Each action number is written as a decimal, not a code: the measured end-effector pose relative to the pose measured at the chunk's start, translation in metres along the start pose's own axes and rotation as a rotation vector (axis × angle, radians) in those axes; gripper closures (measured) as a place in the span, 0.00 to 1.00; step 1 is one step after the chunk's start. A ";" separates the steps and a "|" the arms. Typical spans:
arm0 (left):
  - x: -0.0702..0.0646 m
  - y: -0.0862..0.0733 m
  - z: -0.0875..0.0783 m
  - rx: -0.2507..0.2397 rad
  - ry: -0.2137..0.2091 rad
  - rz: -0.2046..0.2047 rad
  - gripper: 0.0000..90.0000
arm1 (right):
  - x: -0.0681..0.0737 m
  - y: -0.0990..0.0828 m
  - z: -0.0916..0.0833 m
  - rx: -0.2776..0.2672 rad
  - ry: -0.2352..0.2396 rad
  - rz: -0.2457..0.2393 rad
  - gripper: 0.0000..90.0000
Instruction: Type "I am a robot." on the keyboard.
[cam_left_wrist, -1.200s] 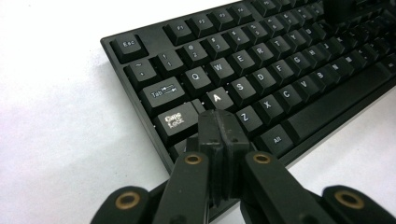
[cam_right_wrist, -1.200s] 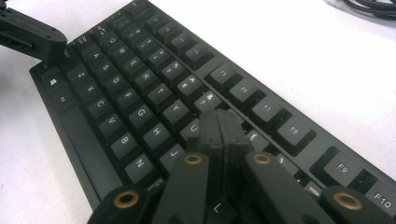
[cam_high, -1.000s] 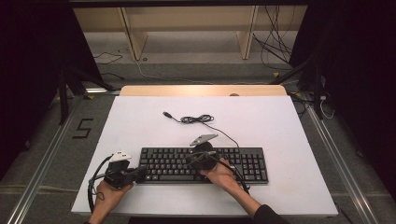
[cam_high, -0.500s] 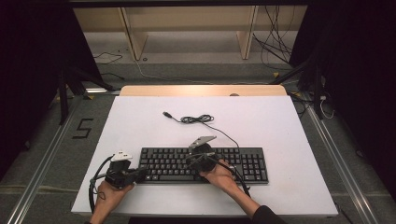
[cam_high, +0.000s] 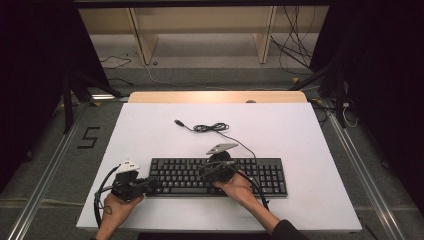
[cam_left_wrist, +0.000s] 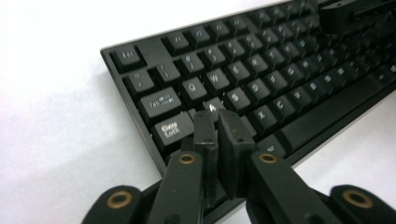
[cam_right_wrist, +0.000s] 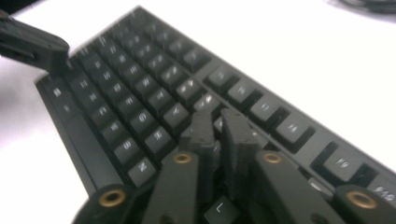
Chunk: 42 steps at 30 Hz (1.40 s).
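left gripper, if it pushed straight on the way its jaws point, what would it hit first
Most likely the flat black computer keyboard itself: the left gripper aims its nearly closed jaws down at the keys beside Caps Lock, seemingly the A key, though whether they already touch is unclear.

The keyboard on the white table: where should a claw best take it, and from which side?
Grip the keyboard at its short right end, coming in level from the right: it lies flat and thin, that end is free, and the cable leaves from the far edge.

Keyboard (cam_high: 260, 172): black, full-size, with white-lettered keys. Lies flat, keys up, long side running left to right, on the near half of the white tabletop (cam_high: 150, 130). Its thin black cable (cam_high: 212, 128) trails to the far side, loosely coiled, plug free.
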<state>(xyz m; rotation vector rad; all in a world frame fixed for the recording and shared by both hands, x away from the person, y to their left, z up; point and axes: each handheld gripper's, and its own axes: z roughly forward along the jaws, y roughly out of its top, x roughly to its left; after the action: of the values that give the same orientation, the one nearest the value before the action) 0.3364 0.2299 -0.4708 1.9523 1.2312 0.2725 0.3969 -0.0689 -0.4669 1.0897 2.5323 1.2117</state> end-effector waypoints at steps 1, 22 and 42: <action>0.000 0.000 -0.001 -0.014 -0.002 0.005 0.94 | 0.000 0.001 -0.002 -0.010 0.004 0.007 0.86; -0.008 0.006 -0.011 -0.184 -0.082 -0.011 0.44 | 0.007 -0.002 -0.032 -0.145 0.081 -0.025 0.38; -0.011 0.006 -0.014 -0.251 -0.117 -0.010 0.32 | 0.025 -0.019 -0.039 -0.086 0.149 -0.091 0.77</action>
<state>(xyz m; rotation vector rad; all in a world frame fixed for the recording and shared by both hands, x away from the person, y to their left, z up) 0.3275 0.2268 -0.4551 1.7213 1.0766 0.2891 0.3522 -0.0849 -0.4495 0.8867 2.5775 1.4117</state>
